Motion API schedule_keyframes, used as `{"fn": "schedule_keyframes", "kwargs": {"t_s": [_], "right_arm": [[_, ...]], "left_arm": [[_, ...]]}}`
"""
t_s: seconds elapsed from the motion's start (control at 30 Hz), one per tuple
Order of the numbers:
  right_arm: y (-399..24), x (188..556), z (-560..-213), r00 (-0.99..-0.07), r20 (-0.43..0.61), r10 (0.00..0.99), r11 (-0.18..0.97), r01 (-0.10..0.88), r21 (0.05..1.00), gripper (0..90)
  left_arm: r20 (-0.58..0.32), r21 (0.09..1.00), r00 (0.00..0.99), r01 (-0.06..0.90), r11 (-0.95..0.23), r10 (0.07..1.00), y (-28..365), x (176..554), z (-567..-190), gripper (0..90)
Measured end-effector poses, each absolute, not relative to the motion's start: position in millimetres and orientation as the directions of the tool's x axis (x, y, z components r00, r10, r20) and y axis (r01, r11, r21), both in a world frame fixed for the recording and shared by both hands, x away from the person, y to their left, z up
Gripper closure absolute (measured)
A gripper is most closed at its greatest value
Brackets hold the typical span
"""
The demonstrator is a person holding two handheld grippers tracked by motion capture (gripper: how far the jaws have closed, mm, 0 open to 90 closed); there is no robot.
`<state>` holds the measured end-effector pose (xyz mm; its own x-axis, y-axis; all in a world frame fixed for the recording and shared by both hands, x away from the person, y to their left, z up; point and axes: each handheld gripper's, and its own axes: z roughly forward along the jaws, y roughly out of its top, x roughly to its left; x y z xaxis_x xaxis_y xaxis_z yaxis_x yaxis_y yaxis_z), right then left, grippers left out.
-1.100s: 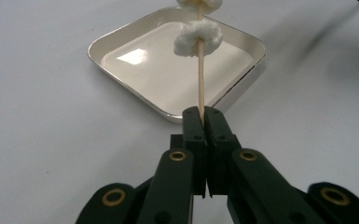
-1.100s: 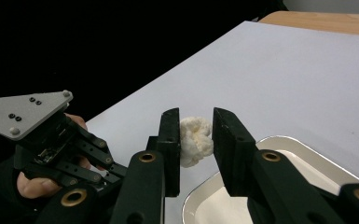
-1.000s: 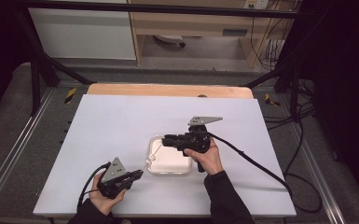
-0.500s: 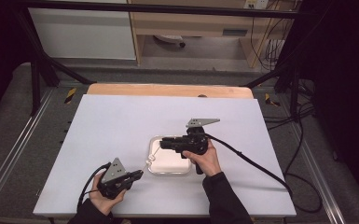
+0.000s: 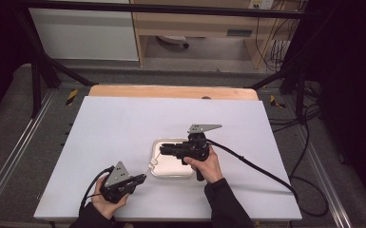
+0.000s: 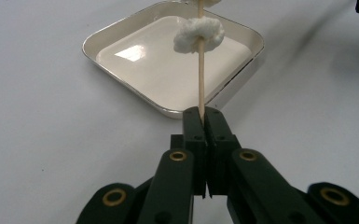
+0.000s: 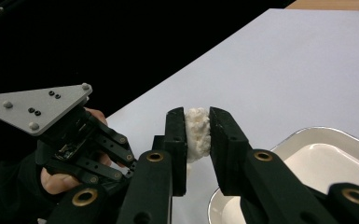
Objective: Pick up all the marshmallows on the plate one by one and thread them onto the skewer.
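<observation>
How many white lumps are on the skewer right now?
2. One lump sits partway up the skewer over the tray. The other is at the top end, clamped in the right tool. The tool may hide more there.

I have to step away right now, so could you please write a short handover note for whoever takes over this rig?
Left gripper: shut on the wooden skewer, which angles up over the white tray.
Right gripper: jaws have just been closing, now pinching a white fluffy piece by the skewer's far end.
Done: one white piece sits threaded on the skewer.
Left: whether the pinched piece is going on or coming off cannot be told; finish that move, keeping the skewer steady over the tray.
</observation>
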<state>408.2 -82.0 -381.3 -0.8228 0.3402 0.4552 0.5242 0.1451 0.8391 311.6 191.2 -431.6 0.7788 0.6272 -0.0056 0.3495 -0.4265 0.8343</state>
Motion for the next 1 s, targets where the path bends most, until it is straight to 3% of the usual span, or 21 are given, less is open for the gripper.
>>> {"fn": "schedule_keyframes", "kwargs": {"t_s": [1.0], "right_arm": [[-70, 398, -400, -0.826, 0.474, 0.304, 0.209, 0.544, 0.813, 77.6]], "left_arm": [[0.011, 0.855, 0.784, 0.314, -0.412, 0.620, 188, 309, -425, 88.8]]}}
